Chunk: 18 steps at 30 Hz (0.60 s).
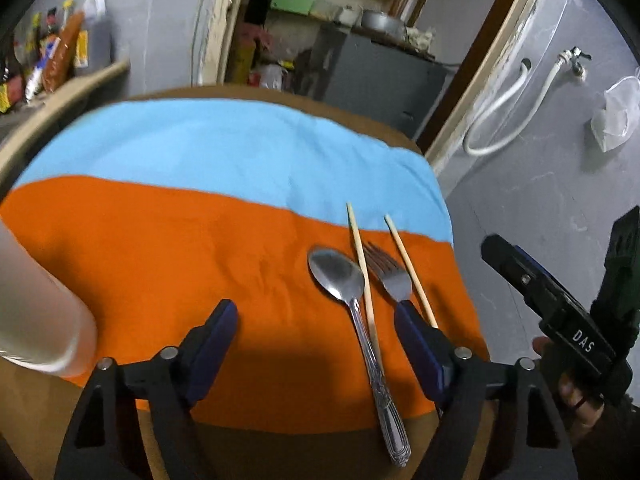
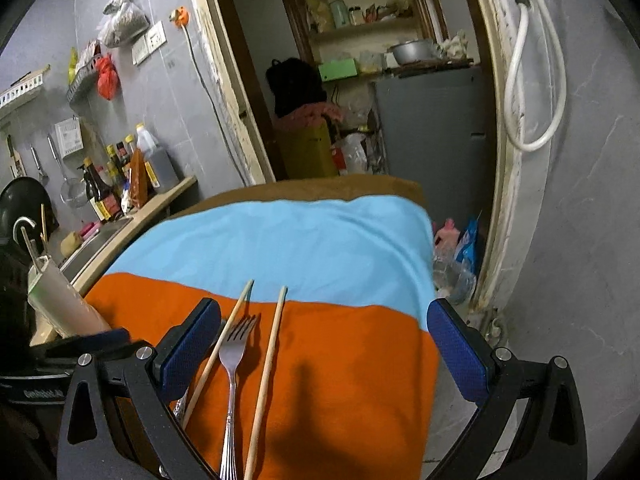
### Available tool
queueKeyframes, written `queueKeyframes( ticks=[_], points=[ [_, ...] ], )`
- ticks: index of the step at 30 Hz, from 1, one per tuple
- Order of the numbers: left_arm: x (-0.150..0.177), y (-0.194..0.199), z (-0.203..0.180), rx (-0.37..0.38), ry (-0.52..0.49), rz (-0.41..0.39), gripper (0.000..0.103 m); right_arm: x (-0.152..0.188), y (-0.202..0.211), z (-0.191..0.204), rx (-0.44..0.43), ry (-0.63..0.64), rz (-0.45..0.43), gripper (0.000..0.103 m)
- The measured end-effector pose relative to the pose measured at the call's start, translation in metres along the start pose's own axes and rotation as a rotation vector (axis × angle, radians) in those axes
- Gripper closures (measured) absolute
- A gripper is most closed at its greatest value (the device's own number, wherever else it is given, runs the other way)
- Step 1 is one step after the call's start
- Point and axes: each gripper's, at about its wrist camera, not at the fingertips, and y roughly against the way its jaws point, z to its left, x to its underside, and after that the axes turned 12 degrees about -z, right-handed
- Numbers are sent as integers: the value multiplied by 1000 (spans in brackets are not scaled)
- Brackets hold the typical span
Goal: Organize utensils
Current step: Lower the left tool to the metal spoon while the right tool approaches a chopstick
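A steel spoon (image 1: 338, 276), a fork (image 1: 394, 276) and two wooden chopsticks (image 1: 360, 256) (image 1: 408, 264) lie side by side on the orange half of a cloth (image 1: 160, 260). My left gripper (image 1: 315, 306) hovers open just above them. The spoon lies between its jaws and its right finger covers the fork's handle. The right gripper (image 2: 324, 304) stands wide open over the fork (image 2: 236, 344) and both chopsticks (image 2: 224, 340) (image 2: 268, 368), gripping nothing. It also shows at the right edge of the left wrist view (image 1: 560, 240). A beige cylindrical holder (image 2: 64, 304) stands at the table's left.
The cloth's far half is light blue (image 2: 300, 240) and lies on a brown table (image 1: 280, 452). A counter with bottles (image 2: 120, 184) and a sink runs along the left. Beyond the table a doorway (image 2: 360, 120) opens onto shelves. A white hose (image 2: 532, 80) hangs on the right wall.
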Motion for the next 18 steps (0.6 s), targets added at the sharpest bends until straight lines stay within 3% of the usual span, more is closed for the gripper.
queueKeyframes(
  ticks=[3, 5, 6, 8, 16, 18],
  points=[
    [2, -6, -1, 26, 4, 30, 33, 5, -9, 4, -14, 6, 26, 3],
    [4, -13, -2, 38, 5, 63, 45, 8, -16, 6, -20, 13, 46, 6],
    [6, -18, -2, 36, 3, 76, 51, 10, -19, 8, -21, 13, 57, 13],
    [7, -21, -3, 28, -10, 82, 54, 13, -25, 7, -24, 2, 76, 25],
    [3, -32, -2, 76, -3, 126, 74, 25, -40, -1, -66, -56, 142, 42],
    [2, -37, -5, 89, -12, 146, 78, 26, -44, -1, -80, -55, 154, 52]
  ],
)
